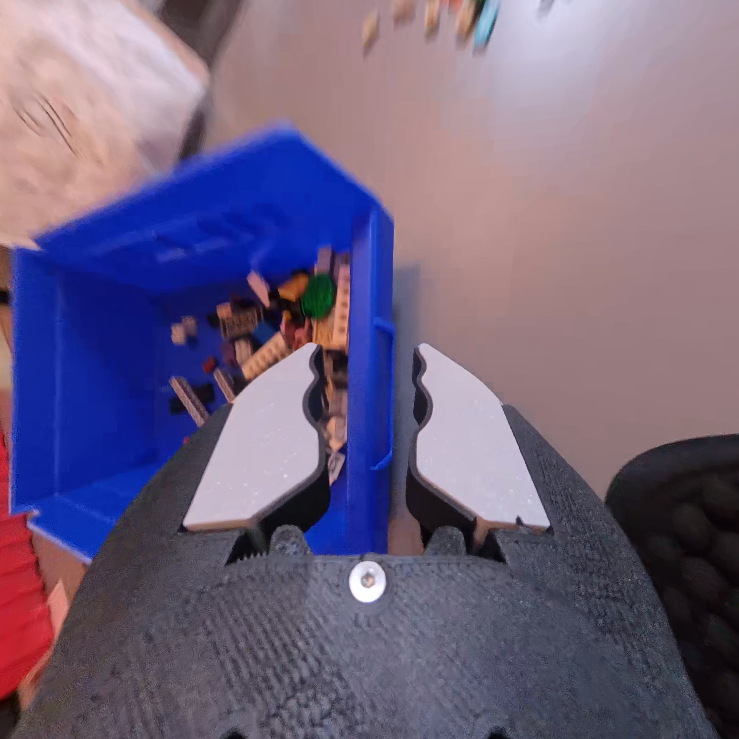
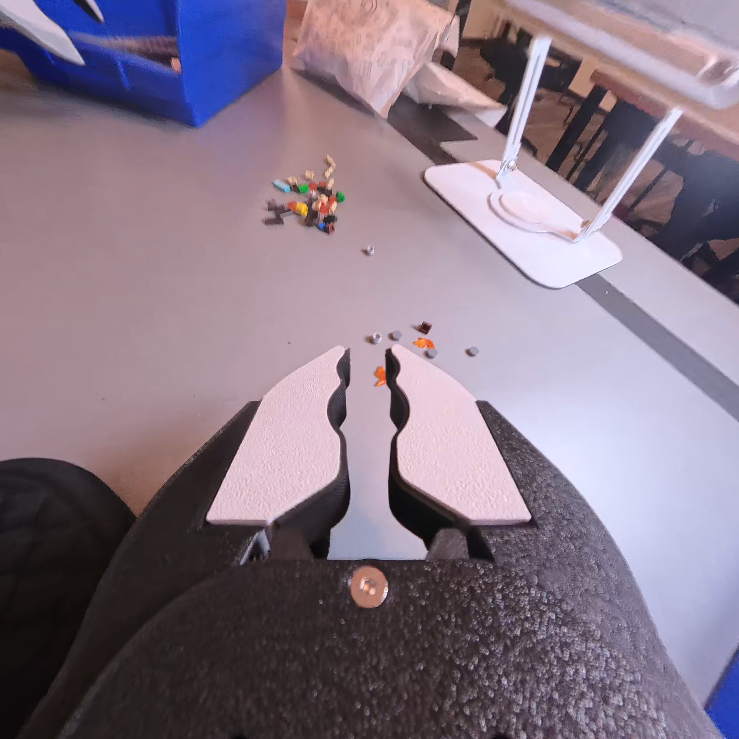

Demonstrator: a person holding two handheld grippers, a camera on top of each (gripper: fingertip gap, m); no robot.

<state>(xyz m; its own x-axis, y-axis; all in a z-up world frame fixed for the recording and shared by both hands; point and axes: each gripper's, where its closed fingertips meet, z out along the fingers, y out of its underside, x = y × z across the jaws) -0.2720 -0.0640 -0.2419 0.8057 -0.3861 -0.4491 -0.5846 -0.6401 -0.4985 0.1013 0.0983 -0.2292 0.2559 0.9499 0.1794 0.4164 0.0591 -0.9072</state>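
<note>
Left gripper (image 1: 367, 347): jaws apart, astride one side wall of the blue bin (image 1: 120, 360), one finger inside, the other outside. Slivers of space on either side of the wall, so no clamping visible. Heavy blur across this view. Inside the bin, a loose heap of small building bricks (image 1: 256, 332), mostly tan, black and grey, bunched against the straddled wall, with a round green piece (image 1: 318, 296) near the top of the heap. Rest of the bin floor bare blue.

Right gripper (image 2: 368, 350): jaws a little apart, low over the grey surface (image 2: 160, 280), clamped on nothing. Just behind the tips, a small translucent orange piece (image 2: 380, 376) lying in the gap, close against the inner edge of the right finger; contact impossible to tell. Just ahead of the tips, a scatter of tiny parts: a pale grey ring-shaped stud (image 2: 376, 338), a flat grey round stud (image 2: 396, 335), a dark brown square piece (image 2: 426, 328), a second orange piece (image 2: 424, 342).

Farther out on the surface, well apart from both grippers, a small pile of mixed coloured bricks (image 2: 308, 204). To its right, a white flat-based stand (image 2: 540, 248). At the far edge, a crumpled pale bag (image 2: 368, 48) beside the bin.
</note>
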